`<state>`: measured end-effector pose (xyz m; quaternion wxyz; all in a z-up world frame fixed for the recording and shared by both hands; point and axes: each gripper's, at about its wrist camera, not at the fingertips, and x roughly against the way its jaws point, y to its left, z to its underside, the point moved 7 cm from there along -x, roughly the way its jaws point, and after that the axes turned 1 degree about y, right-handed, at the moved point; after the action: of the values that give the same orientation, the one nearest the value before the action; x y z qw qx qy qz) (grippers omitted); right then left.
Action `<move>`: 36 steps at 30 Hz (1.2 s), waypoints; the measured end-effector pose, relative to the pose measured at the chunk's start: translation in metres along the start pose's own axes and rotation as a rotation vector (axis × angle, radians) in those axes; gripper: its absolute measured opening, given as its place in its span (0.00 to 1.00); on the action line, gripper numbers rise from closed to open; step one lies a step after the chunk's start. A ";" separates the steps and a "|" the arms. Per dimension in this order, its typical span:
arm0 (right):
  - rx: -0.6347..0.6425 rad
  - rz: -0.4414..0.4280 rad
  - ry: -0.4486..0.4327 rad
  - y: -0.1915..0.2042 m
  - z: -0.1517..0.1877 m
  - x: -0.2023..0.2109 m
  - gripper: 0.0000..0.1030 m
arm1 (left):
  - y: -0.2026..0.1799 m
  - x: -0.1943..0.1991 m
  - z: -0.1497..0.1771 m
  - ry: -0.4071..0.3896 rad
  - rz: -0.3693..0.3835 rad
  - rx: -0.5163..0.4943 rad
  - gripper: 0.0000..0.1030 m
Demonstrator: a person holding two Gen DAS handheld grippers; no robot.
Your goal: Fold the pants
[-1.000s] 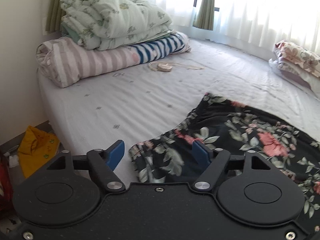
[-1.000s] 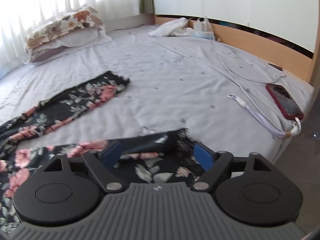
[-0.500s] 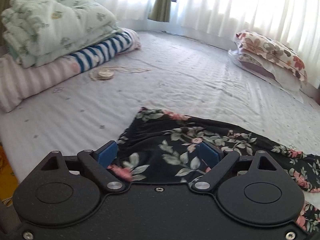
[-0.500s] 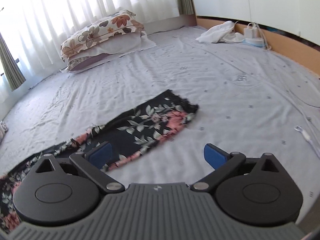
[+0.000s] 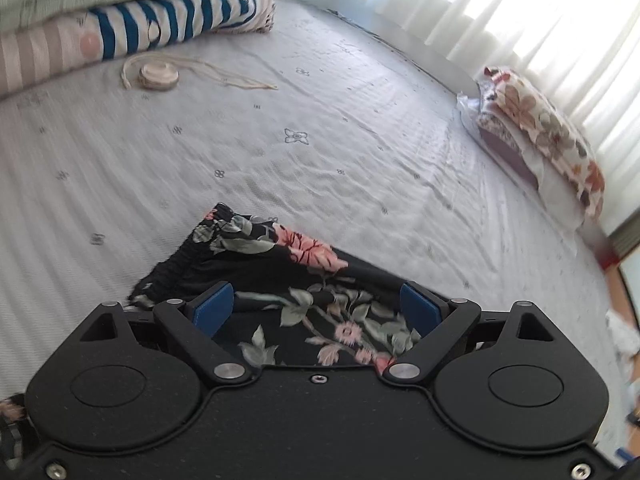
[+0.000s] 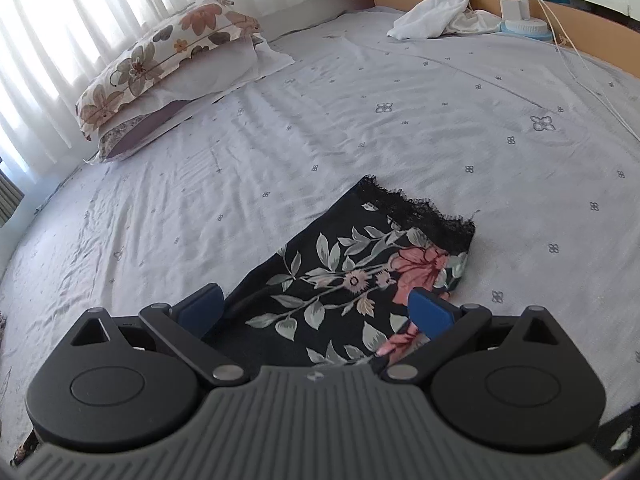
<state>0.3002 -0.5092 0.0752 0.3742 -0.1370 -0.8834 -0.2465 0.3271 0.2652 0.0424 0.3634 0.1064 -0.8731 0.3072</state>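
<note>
The floral pants (image 5: 280,272) lie spread on the bed (image 5: 360,152). In the left wrist view, the left gripper (image 5: 312,306) has its fingers (image 5: 212,306) spread wide, with the waistband end of the fabric lying between them and extending just beyond the tips; nothing is clamped. In the right wrist view, the right gripper (image 6: 316,310) is likewise wide apart over the lace-trimmed leg hem (image 6: 416,212). Its right finger (image 6: 430,314) seems to touch the cloth edge, though that is hard to confirm. A floral pillow (image 6: 160,56) sits well beyond.

Pants (image 5: 296,300) mid-section hidden beneath left gripper (image 5: 316,308) body.
</note>
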 end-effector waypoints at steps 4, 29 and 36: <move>-0.017 -0.006 -0.006 0.014 -0.012 -0.038 1.00 | 0.011 -0.040 -0.008 0.039 -0.023 0.072 0.88; -0.011 0.329 0.055 0.031 -0.018 -0.185 0.37 | 0.052 -0.092 -0.002 -0.058 -0.148 0.090 0.01; -0.152 0.246 0.017 -0.003 -0.022 -0.145 0.02 | 0.049 -0.059 -0.019 -0.105 -0.128 0.081 0.00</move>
<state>0.4112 -0.5315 -0.0181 0.3975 -0.2702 -0.8355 -0.2662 0.3597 0.3129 -0.0111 0.3315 0.1926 -0.8691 0.3125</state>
